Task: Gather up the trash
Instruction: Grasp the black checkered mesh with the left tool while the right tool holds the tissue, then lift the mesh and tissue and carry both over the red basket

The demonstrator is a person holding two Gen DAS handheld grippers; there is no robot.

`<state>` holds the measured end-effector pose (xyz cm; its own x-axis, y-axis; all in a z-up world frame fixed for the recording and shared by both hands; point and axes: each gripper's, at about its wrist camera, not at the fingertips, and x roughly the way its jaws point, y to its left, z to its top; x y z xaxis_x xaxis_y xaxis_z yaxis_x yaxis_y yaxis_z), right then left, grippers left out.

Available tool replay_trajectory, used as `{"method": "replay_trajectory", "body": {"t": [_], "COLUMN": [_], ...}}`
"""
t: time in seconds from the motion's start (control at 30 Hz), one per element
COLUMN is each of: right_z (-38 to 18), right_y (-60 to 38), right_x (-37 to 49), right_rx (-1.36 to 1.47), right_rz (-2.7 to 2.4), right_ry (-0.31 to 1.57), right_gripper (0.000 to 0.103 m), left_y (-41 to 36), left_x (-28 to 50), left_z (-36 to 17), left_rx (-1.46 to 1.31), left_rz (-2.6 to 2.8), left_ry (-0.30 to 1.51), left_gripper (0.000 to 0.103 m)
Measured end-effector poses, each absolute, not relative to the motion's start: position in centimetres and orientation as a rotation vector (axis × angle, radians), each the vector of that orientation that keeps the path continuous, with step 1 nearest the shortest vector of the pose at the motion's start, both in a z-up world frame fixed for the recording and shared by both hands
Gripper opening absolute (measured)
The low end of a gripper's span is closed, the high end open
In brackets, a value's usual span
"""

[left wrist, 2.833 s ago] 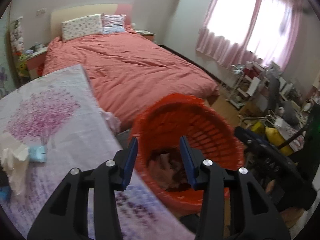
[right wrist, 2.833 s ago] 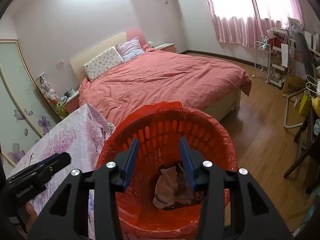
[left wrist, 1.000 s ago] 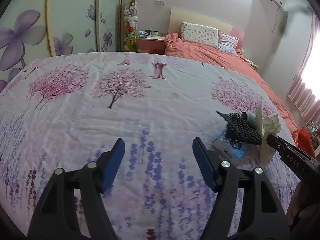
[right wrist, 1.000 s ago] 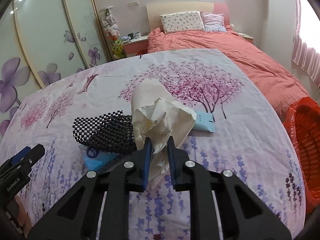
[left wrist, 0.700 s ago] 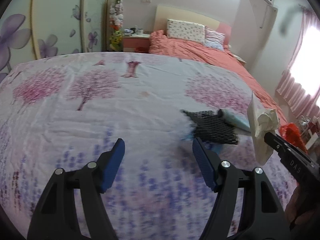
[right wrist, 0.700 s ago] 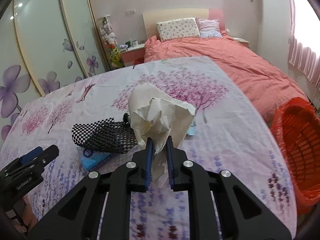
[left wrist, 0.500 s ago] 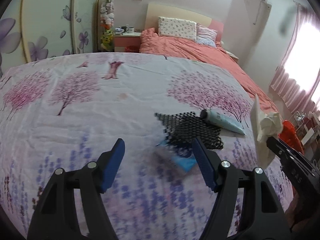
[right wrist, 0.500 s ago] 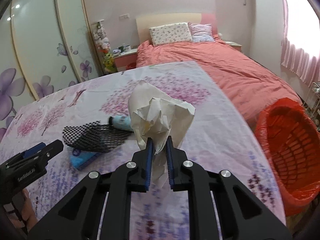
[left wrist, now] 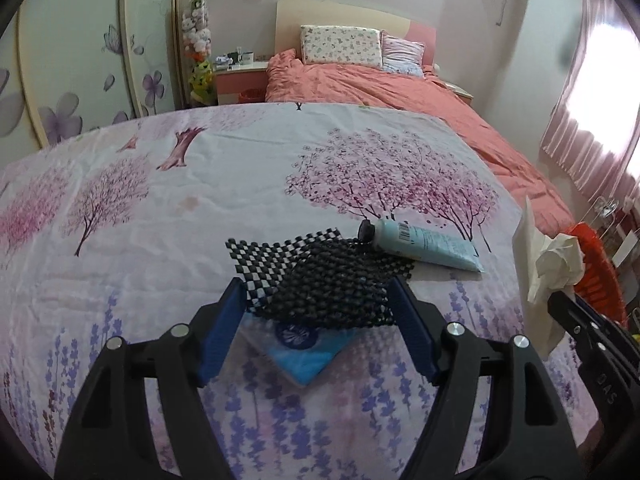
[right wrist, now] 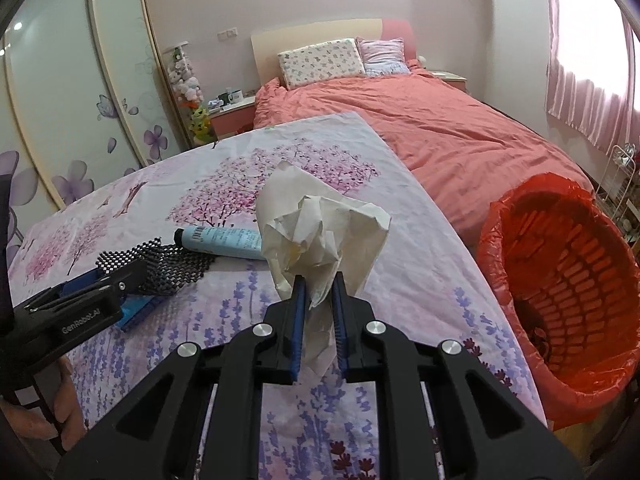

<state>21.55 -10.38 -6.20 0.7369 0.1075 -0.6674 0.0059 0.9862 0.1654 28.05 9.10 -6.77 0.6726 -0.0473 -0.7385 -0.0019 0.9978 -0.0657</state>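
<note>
Bedspread of white cotton printed with pink trees and purple flower sprigs [left wrist: 240, 184], lightly wrinkled, covers the near surface. Beside it stands a round red plastic lattice basket lined with a red bag [right wrist: 568, 280]. On the spread lie a black, knobbly open-weave mesh mat [left wrist: 328, 280], a pale blue squeeze tube with a black cap [left wrist: 424, 246] touching the mat's far edge, and a flat blue packet [left wrist: 308, 354] partly under the mat. A crumpled, cream-white paper wad [right wrist: 320, 240] is pinched between the nearly closed blue pads of the right gripper [right wrist: 318, 308], above the spread and left of the basket. Compared with a second ago, the basket fills more of the right view, and the mat has come between the blue pads of the left gripper [left wrist: 316, 304]. Its jaws are opening, straddling the mat without pressing it.
</note>
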Motion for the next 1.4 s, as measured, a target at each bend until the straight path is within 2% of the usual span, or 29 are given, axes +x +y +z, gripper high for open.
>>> {"method": "replay_trajectory", "body": {"t": [0.1,0.37,0.53,0.8,1.4], "right_z": [-6.4,-6.8,-6.8,-6.2,-1.3], "right_y": [-10.7,-11.3,-11.5,-11.7,-12.4], "right_x": [21.5,21.6,21.6,21.3,18.6], "right_rx": [0.167,0.185,0.190,0.195,0.223], "right_rz": [0.054,0.053,0.054,0.057,0.074], "right_ry": [0.747,0.758,0.759,0.748,0.652], "right_gripper": [0.014,0.014,0.014,0.014,0.014], "left_y": [8.5,8.0,8.5,9.2,10.8], "left_x": [28.5,28.7,28.4,27.9,24.6], "left_z": [-7.2,-7.5,-6.8,-6.0,3.0], "left_rx": [-0.032,0.002,-0.005,-0.032,-0.081], "left_rz": [-0.007,-0.005,-0.023,-0.073,-0.067], "left_ry": [0.841,0.841,0.822,0.808,0.660], "left_gripper": [0.069,0.046,0.014,0.009,0.008]}}
